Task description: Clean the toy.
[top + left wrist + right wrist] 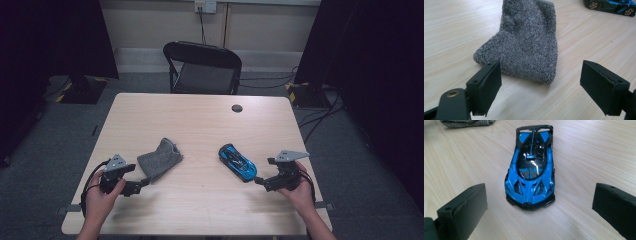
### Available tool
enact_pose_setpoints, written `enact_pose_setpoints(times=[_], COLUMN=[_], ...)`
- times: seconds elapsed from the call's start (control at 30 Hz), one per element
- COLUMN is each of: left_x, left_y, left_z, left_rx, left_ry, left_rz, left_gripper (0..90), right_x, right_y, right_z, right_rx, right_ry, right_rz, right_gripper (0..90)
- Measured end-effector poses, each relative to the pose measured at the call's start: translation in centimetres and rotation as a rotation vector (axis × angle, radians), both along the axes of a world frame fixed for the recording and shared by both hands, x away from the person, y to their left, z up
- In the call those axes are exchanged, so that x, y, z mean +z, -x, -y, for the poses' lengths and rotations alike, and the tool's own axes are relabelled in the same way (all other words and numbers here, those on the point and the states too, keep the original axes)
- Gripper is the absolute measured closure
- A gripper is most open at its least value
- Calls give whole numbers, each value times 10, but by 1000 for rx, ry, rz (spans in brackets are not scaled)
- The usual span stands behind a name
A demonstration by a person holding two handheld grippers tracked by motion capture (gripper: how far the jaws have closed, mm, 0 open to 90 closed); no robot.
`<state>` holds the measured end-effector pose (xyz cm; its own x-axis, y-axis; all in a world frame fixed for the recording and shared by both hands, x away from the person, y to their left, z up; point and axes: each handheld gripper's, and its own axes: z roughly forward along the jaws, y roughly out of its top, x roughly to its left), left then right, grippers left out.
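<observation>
On the wooden counter point(200, 125) lie 2 things: a grey sock point(159, 159) at the lower left of the middle of the high view and a blue and black toy car point(237, 162) to the right of it, well apart from each other.

The left hand-held gripper point(145, 181) sits at the lower left of the high view, its tips just beside the near end of the sock. In the left gripper view its jaws stand wide with nothing between them; the sock point(524, 42) fills the upper middle of that frame, its lower edge just beyond the jaw tips, lying flat on the counter. The toy car point(610, 6) shows at the upper right corner there.

The right hand-held gripper point(259, 180) is at the lower right of the high view, pointing at the car's near end and close to it. In the right gripper view its jaws are wide apart and grip nothing; the car point(531, 167) stands on its wheels in the middle of the frame, nose toward the camera, just beyond the jaws and between their lines. A bit of the sock point(466, 123) shows at the upper left edge.

A black folding chair point(202, 67) stands beyond the counter's far edge.
</observation>
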<state>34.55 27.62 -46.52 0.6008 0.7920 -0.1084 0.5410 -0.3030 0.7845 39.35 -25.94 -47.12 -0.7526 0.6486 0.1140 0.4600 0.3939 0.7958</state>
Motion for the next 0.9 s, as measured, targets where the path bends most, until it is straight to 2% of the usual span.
enact_pose_setpoints(times=[0.23,0.37,0.73,0.9], left_x=[-1,-4,-13,-14], left_y=[5,8,16,17], left_z=[-8,-12,-26,-28], left_rx=[-11,-23,-15,-16], left_ry=[6,-9,-17,-25], left_rz=[-2,2,-6,9], left_gripper=[173,173,174,174], right_x=[-3,-4,-11,-13], right_y=[3,5,13,17], right_z=[4,7,17,20], right_rx=[-2,-7,-12,-14], right_ry=[12,20,33,36], right_rz=[-4,-8,-18,-20], right_gripper=[0,0,0,0])
